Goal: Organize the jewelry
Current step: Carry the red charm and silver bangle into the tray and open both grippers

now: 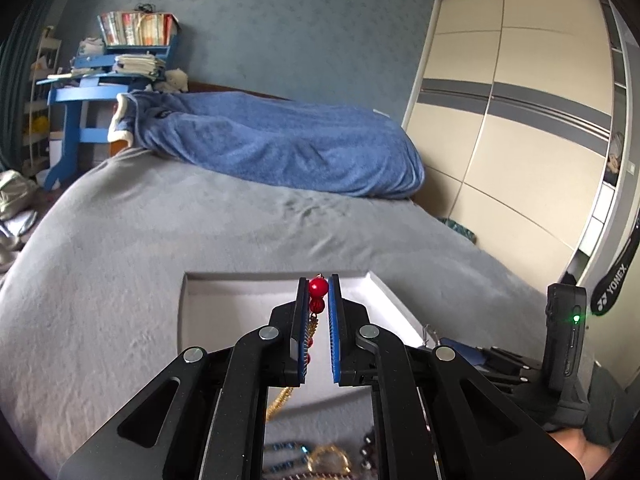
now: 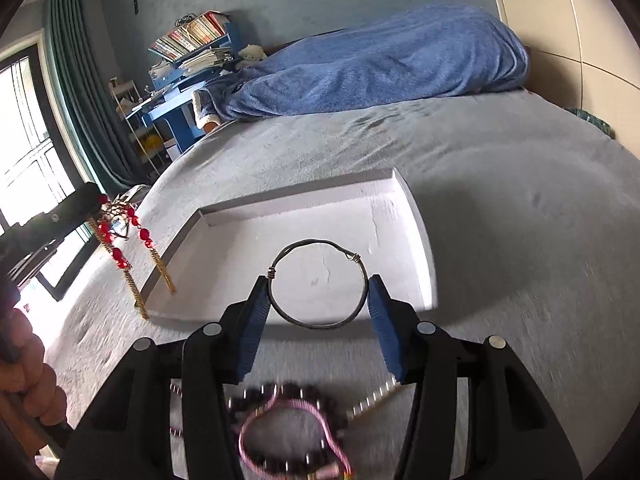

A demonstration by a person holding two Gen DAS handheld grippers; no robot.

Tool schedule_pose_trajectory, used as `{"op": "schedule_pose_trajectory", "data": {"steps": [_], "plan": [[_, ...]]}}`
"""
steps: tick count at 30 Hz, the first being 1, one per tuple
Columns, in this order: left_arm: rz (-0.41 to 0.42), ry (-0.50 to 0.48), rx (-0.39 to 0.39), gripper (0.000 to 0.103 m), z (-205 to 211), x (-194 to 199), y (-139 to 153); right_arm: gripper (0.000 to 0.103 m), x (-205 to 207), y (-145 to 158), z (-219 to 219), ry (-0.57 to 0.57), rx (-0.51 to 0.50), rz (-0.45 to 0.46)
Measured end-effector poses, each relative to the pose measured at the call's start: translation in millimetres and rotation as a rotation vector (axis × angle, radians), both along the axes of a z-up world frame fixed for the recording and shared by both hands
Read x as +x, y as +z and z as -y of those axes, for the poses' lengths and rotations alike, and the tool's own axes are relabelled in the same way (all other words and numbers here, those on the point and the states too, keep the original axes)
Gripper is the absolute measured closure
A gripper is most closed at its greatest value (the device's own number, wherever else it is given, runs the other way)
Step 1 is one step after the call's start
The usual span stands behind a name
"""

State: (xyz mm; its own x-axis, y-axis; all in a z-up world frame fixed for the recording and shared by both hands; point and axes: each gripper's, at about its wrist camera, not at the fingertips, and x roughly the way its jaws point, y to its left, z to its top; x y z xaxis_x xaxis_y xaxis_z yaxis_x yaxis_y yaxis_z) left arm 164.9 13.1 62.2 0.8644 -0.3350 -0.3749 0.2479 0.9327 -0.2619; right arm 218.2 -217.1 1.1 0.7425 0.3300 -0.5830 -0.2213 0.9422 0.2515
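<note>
My left gripper [image 1: 319, 286] is shut on a red-bead and gold-chain ornament [image 1: 318, 287]; its chains hang down under the fingers. In the right wrist view the same ornament [image 2: 120, 236] dangles from the left gripper [image 2: 94, 200] at the left, just beside the tray's left edge. My right gripper [image 2: 318, 286] is shut on a thin dark wire bangle [image 2: 318, 245], its pads pressing the ring's two sides, held above the near part of the shallow white tray [image 2: 420, 240]. The tray [image 1: 192, 304] lies on the grey bed cover.
More jewelry lies on the cover below my right gripper: a dark bead bracelet [image 2: 280, 396], a pink cord bracelet [image 2: 288, 432], a silver bead strand [image 2: 372, 400]. A blue blanket [image 2: 380, 64] is heaped at the bed's far end. A hand [image 2: 28, 380] shows at lower left.
</note>
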Motion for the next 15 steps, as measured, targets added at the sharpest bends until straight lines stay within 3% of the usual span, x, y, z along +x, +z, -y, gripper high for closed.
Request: {"op": "schedule_pose_trajectory", "data": {"steps": [7, 15], "plan": [[-0.006, 0.024, -0.017, 0.094, -10.1, 22.3, -8.0, 0.053, 28.7, -6.8, -13.3, -0.014, -0.052, 0.006], [-0.164, 0.033, 0.033, 0.093, -5.3, 44.9, -50.5, 0.053, 52.6, -38.0, -22.8, -0.019, -0.151, -0.081]]}}
